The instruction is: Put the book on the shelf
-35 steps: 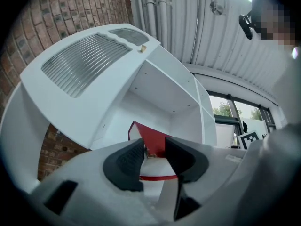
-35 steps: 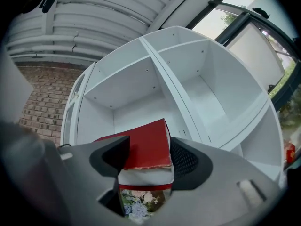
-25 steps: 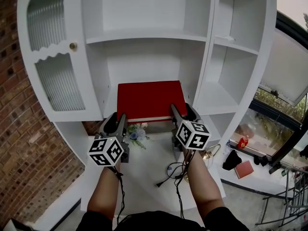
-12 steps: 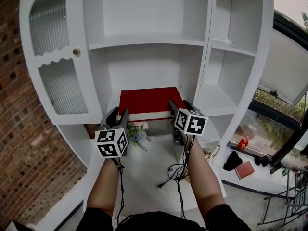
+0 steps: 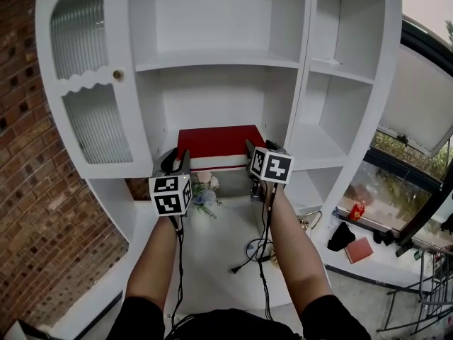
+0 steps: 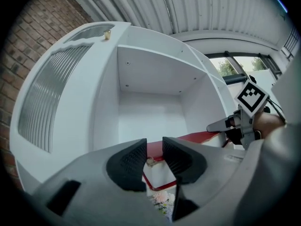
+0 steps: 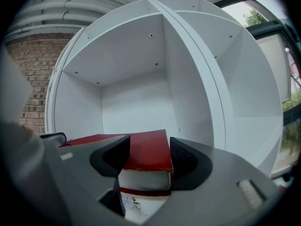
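Your left hand-held gripper (image 5: 177, 161) is at the near left corner of the red book (image 5: 219, 140). Its jaws are drawn in to a narrow gap, and the frayed corner of the book's cover sits pinched in that gap. Your right hand-held gripper (image 5: 260, 149) is at the near right corner. Its jaws are set wider: one pad lies against the book's right side and the other crosses the near face, so the corner is clamped between them. The two marker cubes point back toward you, level with each other.

The book lies flat, cover up, straight ahead of both hand-held grippers on the shelf (image 5: 165, 151) of the middle compartment of the white cabinet (image 5: 219, 61). Its near edge, with white pages showing between the red covers, is at the shelf's front lip, between your two sets of jaws.

Just below and between the hand-held grippers, a small bunch of flowers (image 5: 204, 192) sits on the white bench (image 5: 212, 239). Dark cables (image 5: 253, 250) trail over the bench under your right forearm. Up and to the left of your left hand-held gripper, the cabinet's door (image 5: 92, 119), with ribbed glass, hangs open. A brick wall (image 5: 28, 190) is further left.
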### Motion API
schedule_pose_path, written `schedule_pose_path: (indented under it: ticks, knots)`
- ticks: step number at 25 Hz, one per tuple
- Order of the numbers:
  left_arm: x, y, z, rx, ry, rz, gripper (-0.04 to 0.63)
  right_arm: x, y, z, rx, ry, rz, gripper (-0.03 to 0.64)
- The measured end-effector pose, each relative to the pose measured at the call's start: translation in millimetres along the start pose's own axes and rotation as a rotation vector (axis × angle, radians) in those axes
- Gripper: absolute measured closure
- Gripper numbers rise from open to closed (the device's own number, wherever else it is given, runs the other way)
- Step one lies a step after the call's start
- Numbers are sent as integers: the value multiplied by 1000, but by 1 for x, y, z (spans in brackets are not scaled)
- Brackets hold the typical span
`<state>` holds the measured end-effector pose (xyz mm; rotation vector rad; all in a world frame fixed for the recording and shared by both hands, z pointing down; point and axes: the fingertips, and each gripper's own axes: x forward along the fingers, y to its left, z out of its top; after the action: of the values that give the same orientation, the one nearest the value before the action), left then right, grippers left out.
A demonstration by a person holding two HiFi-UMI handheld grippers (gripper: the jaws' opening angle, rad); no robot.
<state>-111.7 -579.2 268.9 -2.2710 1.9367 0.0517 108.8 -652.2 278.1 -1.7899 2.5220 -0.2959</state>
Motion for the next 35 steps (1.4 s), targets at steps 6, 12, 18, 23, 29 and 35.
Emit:
schedule_pose_path:
  ticks: [6, 12, 18, 23, 29, 35]
  knots:
    - [3, 7, 3, 35, 8, 53, 505, -2, 1, 5, -34, -52, 1, 336]
    - [-25, 8, 16, 65, -28, 89, 511, -38, 4, 32, -28, -293, 45, 324]
    - [-71, -8, 24, 105, -88, 69, 568, -104, 31, 34, -115, -503, 113, 436]
    - [-114, -27, 3, 109, -87, 46, 604, -145, 51, -6, -148, -520, 127, 580]
    - [-161, -45, -31, 58, -57, 21, 598, -171, 66, -65, -134, -425, 154, 606]
    - [-194, -56, -89, 2, 34, -2, 597, -184, 71, -137, -109, -294, 165, 606]
